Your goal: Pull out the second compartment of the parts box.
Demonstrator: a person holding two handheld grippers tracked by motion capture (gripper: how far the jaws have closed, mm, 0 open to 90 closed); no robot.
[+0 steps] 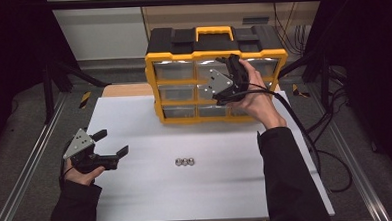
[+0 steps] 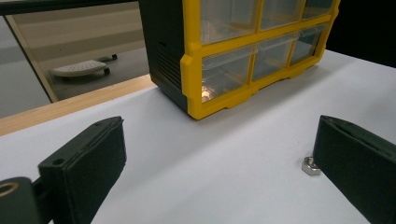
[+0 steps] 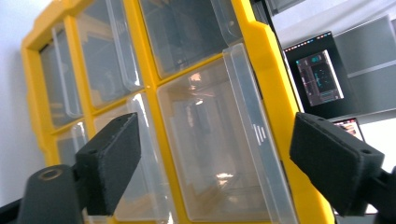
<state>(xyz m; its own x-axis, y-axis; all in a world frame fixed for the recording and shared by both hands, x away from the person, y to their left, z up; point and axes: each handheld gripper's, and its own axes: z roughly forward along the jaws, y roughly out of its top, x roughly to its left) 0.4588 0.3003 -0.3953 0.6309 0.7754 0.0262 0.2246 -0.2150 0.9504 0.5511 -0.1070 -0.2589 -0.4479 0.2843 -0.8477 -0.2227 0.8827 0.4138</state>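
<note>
Up close, clear drawer [image 3: 219, 140] in the right column of the yellow-and-black organizer [image 1: 216, 74], framed between the pads [image 3: 112, 163] of the right gripper [image 1: 235, 76], untouched; jaws wide, empty. Long axis slanted in the right gripper view, front see-through. Left gripper [image 1: 108, 144] agape over the white table [image 1: 152, 192], empty. Three nuts [image 1: 184, 162] lined up mid-table.
</note>
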